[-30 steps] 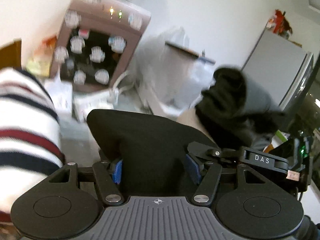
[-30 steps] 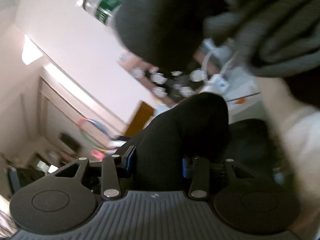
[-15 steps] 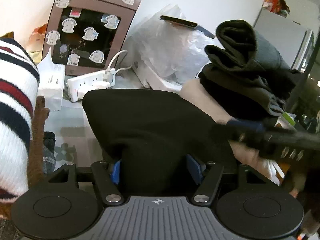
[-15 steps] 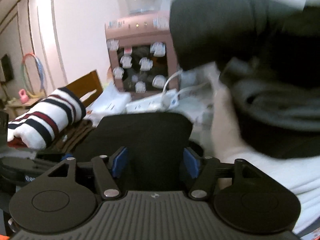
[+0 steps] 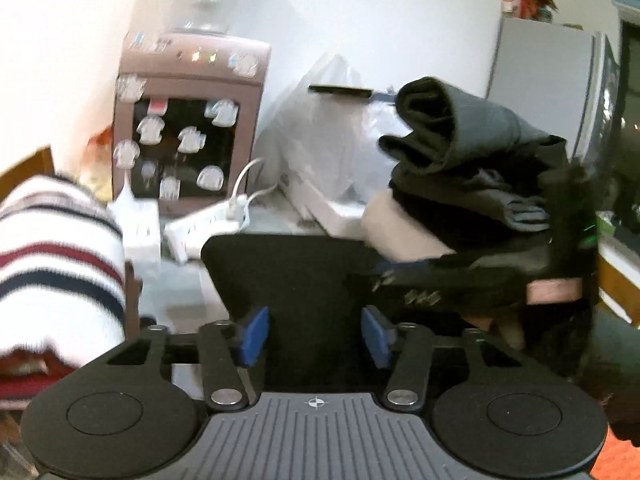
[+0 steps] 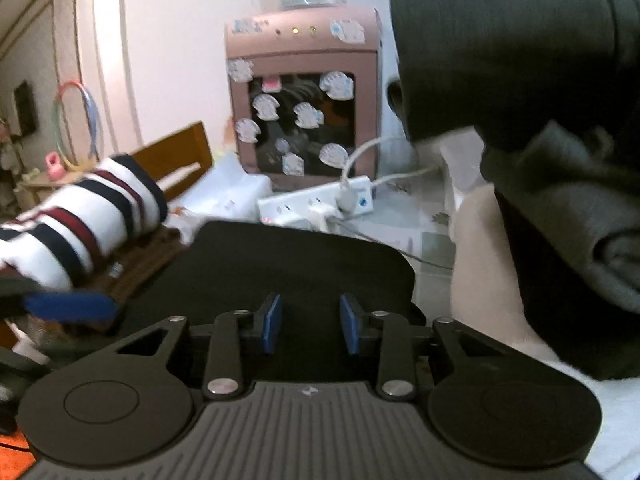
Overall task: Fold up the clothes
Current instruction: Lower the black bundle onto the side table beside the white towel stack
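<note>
Left wrist, left gripper [image 5: 314, 334] pinching black garment [image 5: 288, 272], right gripper [image 6: 308, 328] same, striped sweater [image 6: 80, 220] nearby.

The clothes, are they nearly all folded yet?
Partly. A folded striped white, red and navy sweater lies on the left, and a pile of dark grey and black folded clothes is stacked on the right. In hand: the left gripper and right gripper both clamp a flat black garment. It is not yet on a pile.
</note>
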`<state>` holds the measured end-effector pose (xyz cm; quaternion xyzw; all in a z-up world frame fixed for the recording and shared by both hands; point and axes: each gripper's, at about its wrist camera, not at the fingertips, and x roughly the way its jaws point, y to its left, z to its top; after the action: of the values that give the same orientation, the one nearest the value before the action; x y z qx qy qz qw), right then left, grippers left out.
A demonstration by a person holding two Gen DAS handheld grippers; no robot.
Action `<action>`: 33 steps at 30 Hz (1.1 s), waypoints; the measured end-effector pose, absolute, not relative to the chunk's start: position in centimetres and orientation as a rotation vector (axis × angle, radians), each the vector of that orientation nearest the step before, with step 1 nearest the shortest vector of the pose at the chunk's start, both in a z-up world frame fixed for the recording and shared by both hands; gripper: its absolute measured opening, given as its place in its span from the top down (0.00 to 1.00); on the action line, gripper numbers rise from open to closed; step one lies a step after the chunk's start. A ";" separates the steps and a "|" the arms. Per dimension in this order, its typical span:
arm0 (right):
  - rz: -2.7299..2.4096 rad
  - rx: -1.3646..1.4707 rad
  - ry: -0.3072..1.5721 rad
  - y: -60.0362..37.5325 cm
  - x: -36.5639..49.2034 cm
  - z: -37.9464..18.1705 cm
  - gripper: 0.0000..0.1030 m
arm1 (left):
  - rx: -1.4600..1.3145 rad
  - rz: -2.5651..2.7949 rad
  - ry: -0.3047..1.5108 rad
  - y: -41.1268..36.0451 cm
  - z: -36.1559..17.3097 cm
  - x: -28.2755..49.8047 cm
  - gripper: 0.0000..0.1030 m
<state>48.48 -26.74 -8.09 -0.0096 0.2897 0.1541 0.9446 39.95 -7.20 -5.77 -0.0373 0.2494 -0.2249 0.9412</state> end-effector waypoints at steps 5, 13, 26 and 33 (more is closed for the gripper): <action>0.300 -0.013 0.605 -26.7 49.2 -9.4 0.64 | -0.041 -0.475 0.558 -8.7 -6.6 41.7 0.68; 0.325 0.024 0.636 -27.0 50.2 -10.7 0.64 | -0.114 -0.418 0.692 -8.1 -10.7 44.2 0.70; 0.325 0.021 0.605 -26.9 47.8 -7.3 0.48 | -0.139 -0.455 0.647 -7.4 -7.6 41.8 0.56; 0.314 0.035 0.591 -27.8 43.2 -5.5 0.43 | -0.116 -0.434 0.632 -7.5 -6.0 42.2 0.61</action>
<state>43.17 -27.80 -5.51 0.0173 0.2898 0.1542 0.9444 42.20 -7.52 -5.96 -0.0566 0.3080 -0.2114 0.9259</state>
